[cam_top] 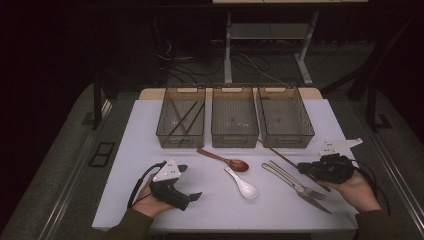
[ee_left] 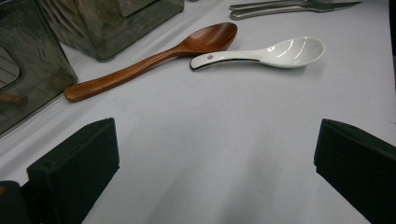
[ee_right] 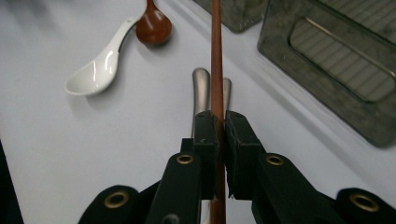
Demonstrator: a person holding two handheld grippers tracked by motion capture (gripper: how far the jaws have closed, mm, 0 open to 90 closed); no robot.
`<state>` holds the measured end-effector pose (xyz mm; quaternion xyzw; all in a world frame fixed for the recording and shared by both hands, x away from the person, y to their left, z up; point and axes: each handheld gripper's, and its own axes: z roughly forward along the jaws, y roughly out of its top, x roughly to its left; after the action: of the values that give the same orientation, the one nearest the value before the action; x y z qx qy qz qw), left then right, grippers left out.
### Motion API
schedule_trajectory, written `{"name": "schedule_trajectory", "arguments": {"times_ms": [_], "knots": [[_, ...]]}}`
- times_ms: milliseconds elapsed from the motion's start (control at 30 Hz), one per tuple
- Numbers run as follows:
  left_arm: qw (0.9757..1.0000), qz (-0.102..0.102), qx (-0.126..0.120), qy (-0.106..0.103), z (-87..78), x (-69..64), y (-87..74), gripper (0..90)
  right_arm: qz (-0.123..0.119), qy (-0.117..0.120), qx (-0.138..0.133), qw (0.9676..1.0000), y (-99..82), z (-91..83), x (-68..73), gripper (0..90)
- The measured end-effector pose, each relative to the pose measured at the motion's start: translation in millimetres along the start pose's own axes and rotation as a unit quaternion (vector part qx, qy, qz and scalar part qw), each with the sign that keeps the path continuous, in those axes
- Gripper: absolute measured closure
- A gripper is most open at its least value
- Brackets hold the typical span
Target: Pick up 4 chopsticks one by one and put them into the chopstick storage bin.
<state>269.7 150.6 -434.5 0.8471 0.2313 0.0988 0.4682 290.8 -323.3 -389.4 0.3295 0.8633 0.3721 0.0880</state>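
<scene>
My right gripper (cam_top: 306,169) (ee_right: 221,128) is shut on a brown chopstick (cam_top: 283,156) (ee_right: 216,51), which runs forward over the metal fork and knife (cam_top: 296,183) (ee_right: 200,86) towards the bins. My left gripper (cam_top: 189,182) (ee_left: 215,154) rests near the table's front left, held wide open with nothing between the jaws. A wooden spoon (cam_top: 223,159) (ee_left: 154,58) and a white ceramic spoon (cam_top: 242,183) (ee_left: 271,50) lie mid-table, ahead of the left gripper. In the right gripper view the white spoon (ee_right: 100,65) and the wooden spoon's bowl (ee_right: 153,25) lie to the left.
Three translucent grey bins stand in a row at the table's back: left bin (cam_top: 164,131) with dark chopsticks (cam_top: 184,117) inside, middle bin (cam_top: 234,139), right bin (cam_top: 309,131). Bare white tabletop (cam_top: 150,150) spreads in front of them. Table legs and cables lie beyond.
</scene>
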Motion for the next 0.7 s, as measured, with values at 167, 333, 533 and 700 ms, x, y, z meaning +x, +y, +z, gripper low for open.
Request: {"name": "schedule_trajectory", "arguments": {"times_ms": [167,333,533,700], "knots": [[1.0,0.0,-0.002,-0.001,-0.8,-0.3,0.2,0.0,-0.005,0.006,-0.007,0.9999,14.1,6.6,2.0,83.8],[1.0,0.001,-0.002,-0.002,-0.4,-0.3,0.0,0.0,-0.004,0.011,-0.013,0.9999,27.1,13.0,1.8,83.9],[1.0,0.002,0.0,-0.003,-0.8,-0.1,0.1,0.0,0.0,0.013,-0.017,0.9998,40.9,20.8,3.0,83.9],[1.0,0.003,-0.002,-0.003,-1.2,-0.5,-0.1,0.0,0.003,0.013,-0.019,0.9997,52.2,27.9,5.6,83.8]]}}
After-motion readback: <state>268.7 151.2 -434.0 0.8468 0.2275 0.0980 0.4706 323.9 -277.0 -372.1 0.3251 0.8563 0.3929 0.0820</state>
